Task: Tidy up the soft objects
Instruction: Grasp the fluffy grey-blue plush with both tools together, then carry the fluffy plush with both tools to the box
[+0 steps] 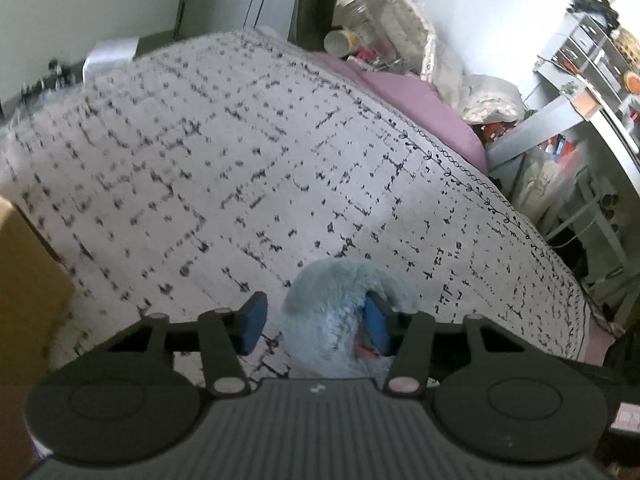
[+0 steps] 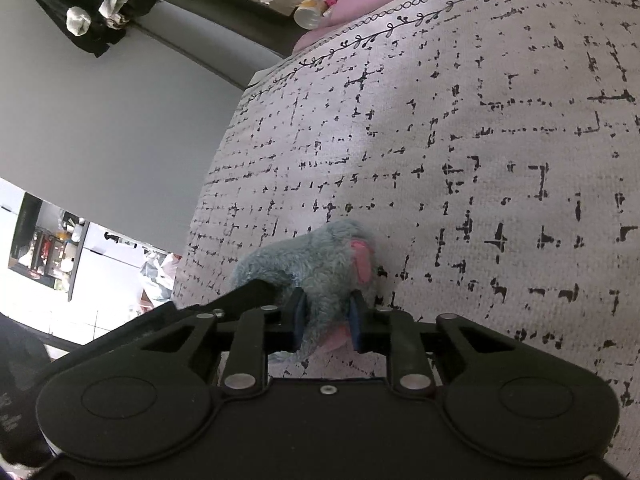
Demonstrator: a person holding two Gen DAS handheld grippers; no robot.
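On the bed (image 2: 500, 128), a fluffy blue-grey plush toy (image 2: 320, 268) (pink patches showing) lies near its edge. The right gripper (image 2: 327, 318) has its jaws pinched tight on it; the left gripper (image 1: 316, 326) stands part open, one pad buried in the fur. A cardboard box (image 1: 28, 300) sits left, contents hidden.

A wide bed cover (image 1: 248, 152), pale with black dashes, is lying flat and bare ahead of both grippers, giving open room to pass across its middle and far side. A cardboard box (image 1: 28, 280) is standing against the cover's near left edge, blocking that side. At the far edge, a purple pillow (image 1: 420, 100), a clear plastic bottle (image 1: 360, 8) and a small cup (image 1: 338, 40) are crowding the corner by the wall. Along the right edge, bags (image 1: 492, 100) and white shelves (image 1: 592, 60) are standing close, leaving little room there. A blue plush toy (image 2: 320, 268) is filling the space just in front of the fingers.
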